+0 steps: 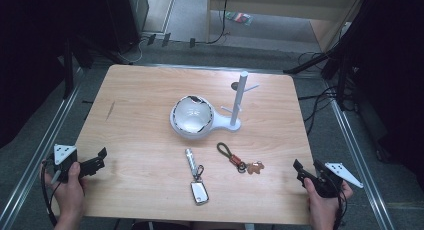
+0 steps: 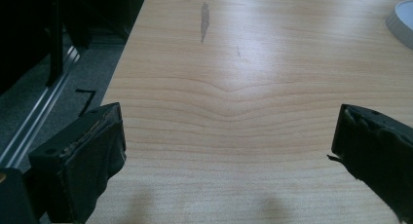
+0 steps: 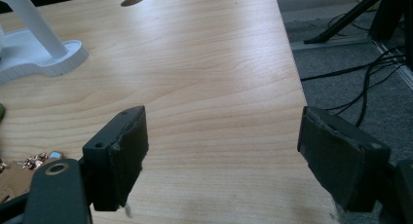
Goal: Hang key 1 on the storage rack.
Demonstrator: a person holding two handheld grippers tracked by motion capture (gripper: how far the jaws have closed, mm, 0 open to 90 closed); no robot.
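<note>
The two key rings lie on the near middle of the worktop [image 1: 140, 90]. One is the key ring with a silver tag [image 1: 199, 192], a small metal cylinder and a clip, lying nearly straight from far to near. The other is the key ring with a dark cord loop [image 1: 227, 152], with a red part and a small brown charm at its near right end. It lies just to the right of the first one, and the two do not touch.

Beyond them, near the centre, stands a white holder: a round bowl [image 1: 189, 116] on the left joined to a base with an upright white post [image 1: 239, 97] that has short pegs. A small dark round mark is on the worktop behind the post.

The right hand-held gripper [image 1: 300, 171] is at the near right edge, held by the person's right hand [image 1: 322, 202]. Its jaws stand wide apart with nothing between them, and it is well apart from the key rings.

The left hand-held gripper [image 1: 102, 157] is at the near left edge in the left hand [image 1: 70, 190]. Its jaws are also wide apart and empty, above bare wood.
</note>
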